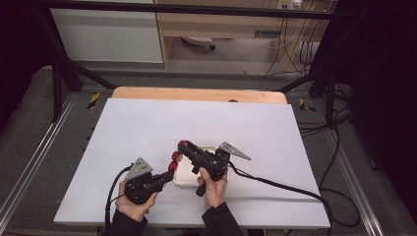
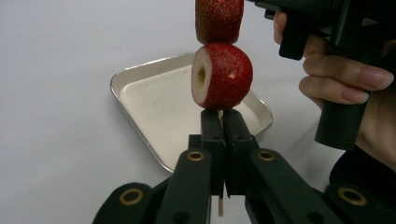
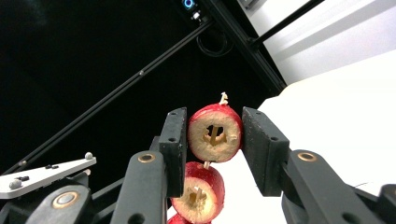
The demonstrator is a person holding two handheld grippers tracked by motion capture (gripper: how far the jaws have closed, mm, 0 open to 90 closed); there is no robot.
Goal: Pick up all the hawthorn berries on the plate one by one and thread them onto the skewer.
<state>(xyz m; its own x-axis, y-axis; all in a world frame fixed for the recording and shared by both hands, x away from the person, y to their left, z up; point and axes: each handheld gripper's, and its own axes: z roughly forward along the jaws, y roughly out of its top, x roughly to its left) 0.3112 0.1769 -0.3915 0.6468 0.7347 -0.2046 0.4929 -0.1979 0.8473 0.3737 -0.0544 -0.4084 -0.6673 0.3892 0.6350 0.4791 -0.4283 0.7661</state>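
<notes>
Three red hawthorn slices (image 1: 175, 157) sit threaded on one wooden skewer (image 2: 220, 114) above one metal tray (image 2: 140, 77) on the tabletop (image 1: 147, 128); the left tool (image 2: 223, 135) clenches the skewer's lower end, the right tool (image 3: 214, 135) grips the top slice (image 3: 215, 133)

- Your left gripper (image 2: 223, 122) was clamped on the skewer stick (image 2: 220, 205), below a red fruit slice (image 2: 222, 76).
- The metal tray (image 2: 140, 74) lay behind; your right hand (image 2: 350, 79) was alongside.
</notes>
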